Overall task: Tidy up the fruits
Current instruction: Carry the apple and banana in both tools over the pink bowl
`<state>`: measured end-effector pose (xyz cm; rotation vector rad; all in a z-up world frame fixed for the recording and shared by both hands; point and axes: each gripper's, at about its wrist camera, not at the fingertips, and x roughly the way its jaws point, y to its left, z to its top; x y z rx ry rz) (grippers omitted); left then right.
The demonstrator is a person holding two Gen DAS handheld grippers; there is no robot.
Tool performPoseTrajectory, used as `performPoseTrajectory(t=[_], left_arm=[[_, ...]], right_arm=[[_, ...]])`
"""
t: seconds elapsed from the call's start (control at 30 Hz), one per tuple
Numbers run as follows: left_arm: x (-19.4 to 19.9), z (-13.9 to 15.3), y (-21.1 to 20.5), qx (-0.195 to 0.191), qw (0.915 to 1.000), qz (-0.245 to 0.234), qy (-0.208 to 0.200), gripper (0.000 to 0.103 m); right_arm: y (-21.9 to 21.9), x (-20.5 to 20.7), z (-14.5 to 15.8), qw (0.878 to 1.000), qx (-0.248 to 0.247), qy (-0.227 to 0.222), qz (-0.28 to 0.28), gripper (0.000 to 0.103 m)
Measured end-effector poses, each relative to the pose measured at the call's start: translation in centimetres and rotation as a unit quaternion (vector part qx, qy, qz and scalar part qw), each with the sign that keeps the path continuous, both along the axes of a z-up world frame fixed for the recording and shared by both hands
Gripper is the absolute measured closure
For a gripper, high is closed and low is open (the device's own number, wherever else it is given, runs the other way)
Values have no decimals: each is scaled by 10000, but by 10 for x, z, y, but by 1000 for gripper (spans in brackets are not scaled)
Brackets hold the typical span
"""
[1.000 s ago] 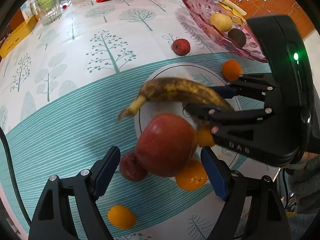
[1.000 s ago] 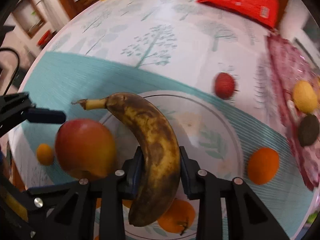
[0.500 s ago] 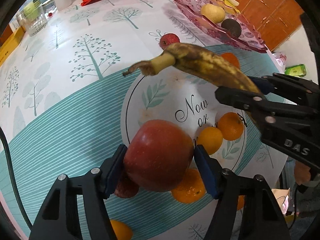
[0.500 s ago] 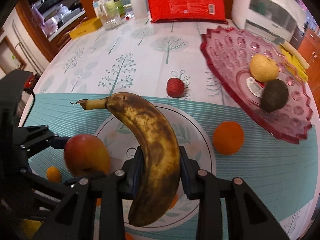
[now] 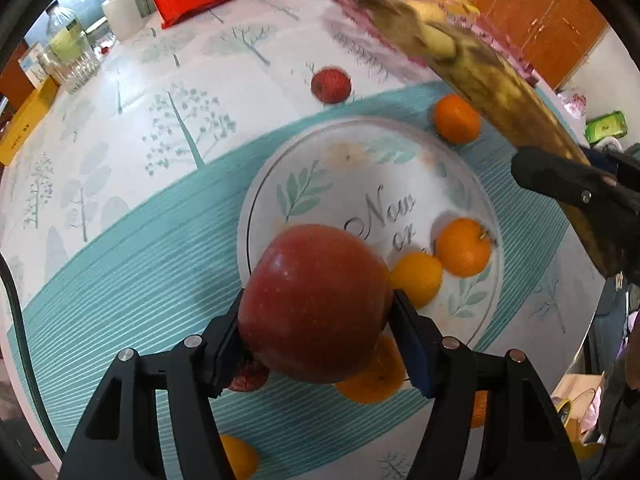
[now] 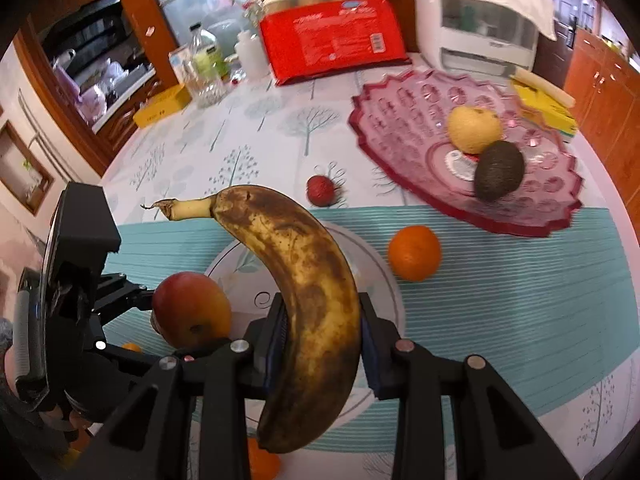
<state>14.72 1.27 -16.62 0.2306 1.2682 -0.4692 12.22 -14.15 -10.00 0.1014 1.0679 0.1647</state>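
Note:
My left gripper (image 5: 316, 332) is shut on a red apple (image 5: 314, 304) and holds it above the near edge of a white printed plate (image 5: 360, 184). My right gripper (image 6: 322, 340) is shut on a brown-spotted banana (image 6: 304, 280), held high above the same plate (image 6: 380, 272). The banana also shows at the upper right of the left wrist view (image 5: 500, 92). Two oranges (image 5: 462, 246) lie on the plate. A pink glass dish (image 6: 408, 128) at the back right holds a yellow pear (image 6: 474, 128) and a dark avocado (image 6: 498, 170).
A loose orange (image 6: 414, 252) and a red lychee (image 6: 320, 190) lie on the tablecloth between plate and dish. More oranges (image 5: 368, 372) and a lychee (image 5: 248, 376) lie near the table's front edge. A red packet (image 6: 332, 40), bottles (image 6: 204, 68) and a white appliance (image 6: 476, 20) stand at the back.
Both grippers have risen and pulled back from the plate. The left closed on the apple and lifted it. The banana went up and toward the pink dish.

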Motion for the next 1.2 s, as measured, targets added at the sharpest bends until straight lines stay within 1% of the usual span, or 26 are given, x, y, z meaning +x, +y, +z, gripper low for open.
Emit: performPoseTrajectory(t=[0.2, 0.37, 0.47, 0.67, 0.77, 0.87, 1.0, 1.13, 1.2], left_arm=[[-2, 48, -15, -203, 9988, 65, -431, 38], [11, 100, -41, -468, 9950, 132, -868, 38], [21, 130, -61, -579, 9916, 183, -1142, 38], [48, 172, -103, -698, 9851, 299, -1542, 38], [64, 178, -125, -615, 9837, 386, -1643, 37], [79, 175, -146, -506, 9832, 435, -1697, 37], [95, 160, -172, -292, 9827, 481, -1766, 37], [115, 136, -194, -127, 9855, 572, -1591, 37], [119, 126, -201, -55, 9866, 584, -1522, 37]], right_arm=[[-24, -10, 24, 9993, 54, -263, -274, 70], [-51, -10, 50, 9972, 63, -568, -483, 70], [-73, -5, 66, 9947, 39, -769, -677, 70], [-115, 20, 87, 9876, -131, -993, -1212, 70], [-137, 36, 90, 9836, -140, -1023, -1478, 69], [-156, 54, 85, 9802, -211, -977, -1707, 69], [-176, 70, 72, 9787, -195, -828, -1870, 69], [-188, 81, 51, 9787, -181, -633, -1945, 69], [-192, 86, 40, 9788, -158, -530, -1972, 69]])
